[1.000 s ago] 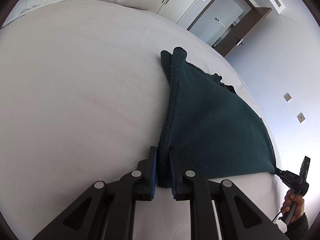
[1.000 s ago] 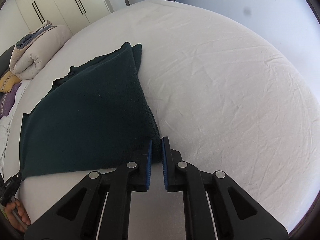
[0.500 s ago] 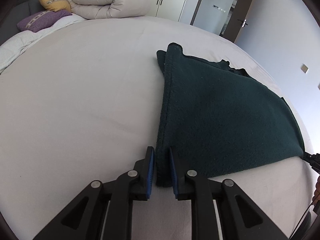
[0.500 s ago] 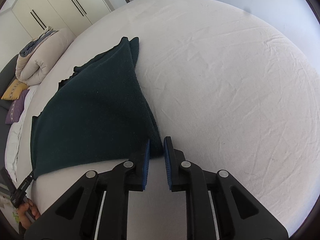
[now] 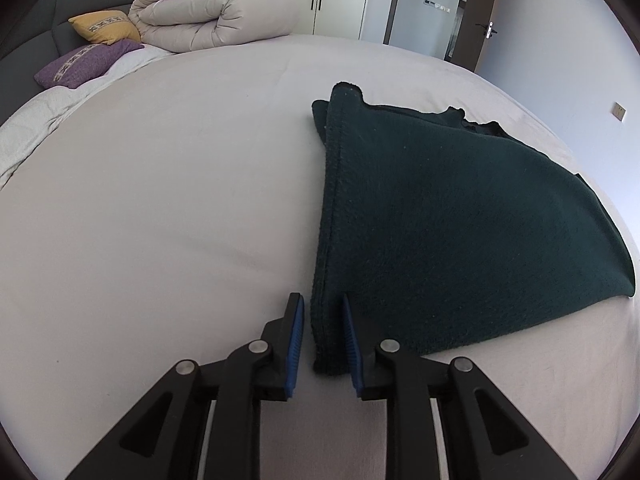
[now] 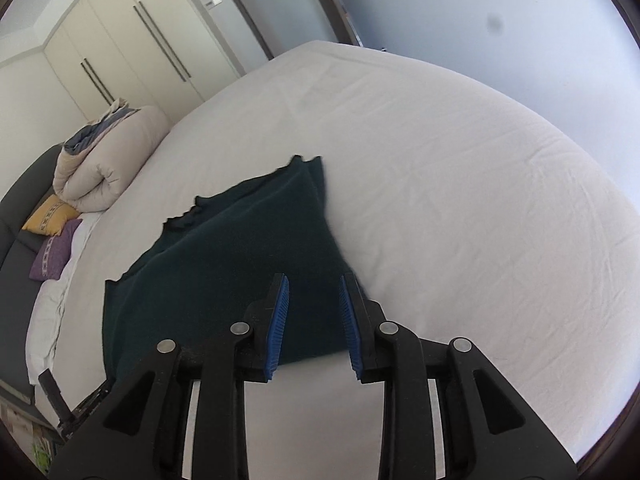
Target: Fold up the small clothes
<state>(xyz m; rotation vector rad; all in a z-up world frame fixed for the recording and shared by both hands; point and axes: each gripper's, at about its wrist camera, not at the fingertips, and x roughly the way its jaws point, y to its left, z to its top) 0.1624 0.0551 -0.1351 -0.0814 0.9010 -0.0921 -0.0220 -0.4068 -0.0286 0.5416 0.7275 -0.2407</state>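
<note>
- Across the left wrist view, a white bed sheet (image 5: 160,208) fills most of the frame, smooth with only faint creases.
- At about 3 o'clock lies the dark green fleece cloth (image 5: 460,232), folded flat into a rough triangle, its nap fuzzy and its left edge showing stacked layers with a stitched hem.
- At 6 o'clock the left gripper (image 5: 322,332) reaches in: black angular arms, ribbed blue pads (image 5: 296,344). The jaws stand slightly apart, the cloth's near left corner lying between them; the right pad touches the fleece, while a thin gap shows at the left pad.
- At 11 o'clock a puffy beige rolled duvet (image 5: 216,16) rests by a yellow pillow (image 5: 106,26) and a purple pillow (image 5: 84,62), both with patterned bands, against a dark padded headboard (image 5: 36,12).
- At 1 o'clock stands a brown door (image 5: 486,20) with a metal handle.

- Toward 6 o'clock in the right wrist view, the right gripper (image 6: 313,320) hangs over the cloth (image 6: 224,264), its jaws wide apart and holding nothing, the fleece's near right part visible in the gap.
- The cloth spreads from centre toward 8 o'clock on the lightly wrinkled sheet (image 6: 460,200), its far edge ragged.
- At 9 o'clock sit the duvet (image 6: 108,156) and both pillows.
- At 11 o'clock rise cream wardrobe doors (image 6: 132,44) with long bar handles.
</note>
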